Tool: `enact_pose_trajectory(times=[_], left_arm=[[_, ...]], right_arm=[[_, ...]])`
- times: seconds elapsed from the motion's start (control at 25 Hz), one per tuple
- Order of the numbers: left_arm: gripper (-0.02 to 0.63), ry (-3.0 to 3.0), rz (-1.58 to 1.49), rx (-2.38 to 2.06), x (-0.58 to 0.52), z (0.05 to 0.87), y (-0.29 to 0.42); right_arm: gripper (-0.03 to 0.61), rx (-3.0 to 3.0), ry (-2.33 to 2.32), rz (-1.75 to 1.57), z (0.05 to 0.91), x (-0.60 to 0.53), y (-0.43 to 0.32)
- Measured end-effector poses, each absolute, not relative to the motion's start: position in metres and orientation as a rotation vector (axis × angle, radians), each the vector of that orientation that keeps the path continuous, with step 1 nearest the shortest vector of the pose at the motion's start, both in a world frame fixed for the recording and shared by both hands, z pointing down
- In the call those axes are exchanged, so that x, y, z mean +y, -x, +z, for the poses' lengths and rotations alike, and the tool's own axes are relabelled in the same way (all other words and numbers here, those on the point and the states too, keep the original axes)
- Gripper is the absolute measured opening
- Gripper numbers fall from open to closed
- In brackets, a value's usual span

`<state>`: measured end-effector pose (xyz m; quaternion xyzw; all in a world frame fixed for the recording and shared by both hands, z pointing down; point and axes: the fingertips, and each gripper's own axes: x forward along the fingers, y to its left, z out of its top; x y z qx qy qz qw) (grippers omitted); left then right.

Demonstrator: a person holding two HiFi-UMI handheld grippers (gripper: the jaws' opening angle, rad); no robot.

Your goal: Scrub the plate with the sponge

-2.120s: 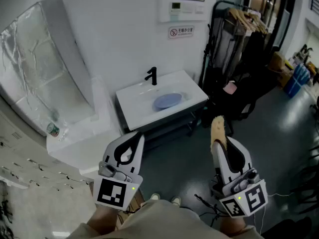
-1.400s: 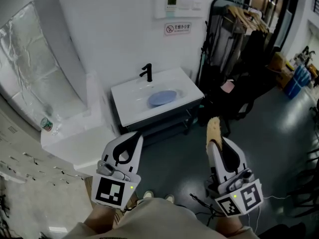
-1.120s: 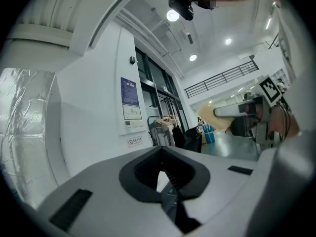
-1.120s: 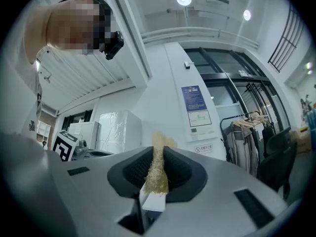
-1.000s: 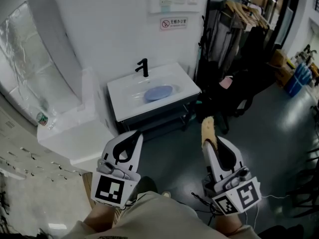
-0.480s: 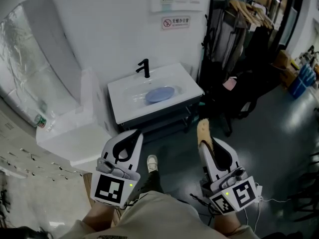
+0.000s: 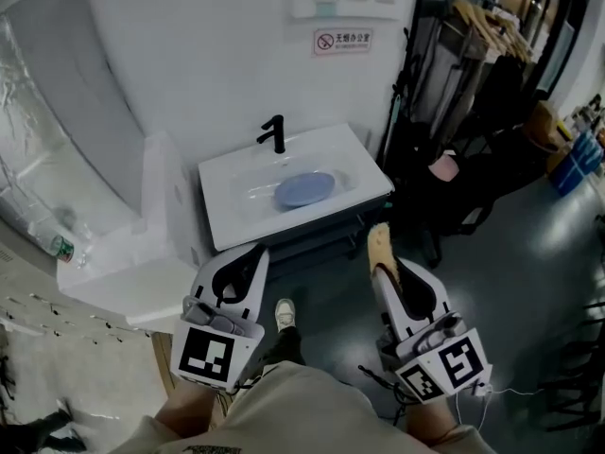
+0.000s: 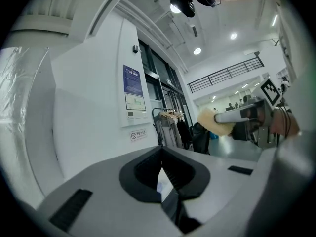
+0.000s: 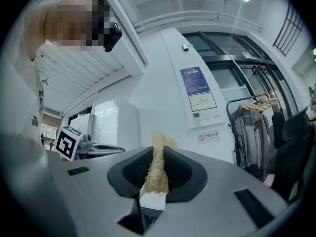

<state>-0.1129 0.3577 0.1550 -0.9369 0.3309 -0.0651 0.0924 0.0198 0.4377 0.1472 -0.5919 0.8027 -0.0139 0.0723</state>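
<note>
While the right gripper [image 7: 380, 265] is clamping the sponge [image 7: 381, 241], the left gripper [image 7: 255, 253] is hovering, jaws together; plate [image 7: 304, 189] is sitting in the sink [image 7: 223, 208].

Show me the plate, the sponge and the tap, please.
plate [image 7: 305, 189], head view, middle of its blue face.
sponge [image 7: 380, 242], head view, its yellow end that sticks out forward.
tap [image 7: 275, 133], head view, its black upright stem.
</note>
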Motion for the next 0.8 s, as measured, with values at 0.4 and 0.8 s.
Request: enact_pose_trajectory(times=[0.4,0.8], left_arm=[[0.005,2.832,-0.252,0.997,0.235,0.173,0.099],[0.006,2.846,-0.318,0.960,0.103,0.190,0.098]], right_arm=[[0.072,2.489,1.793,-0.116,0.161,0.310,-0.028],[0.072,2.511,1.843,-0.133,0.169,0.174,-0.026]])
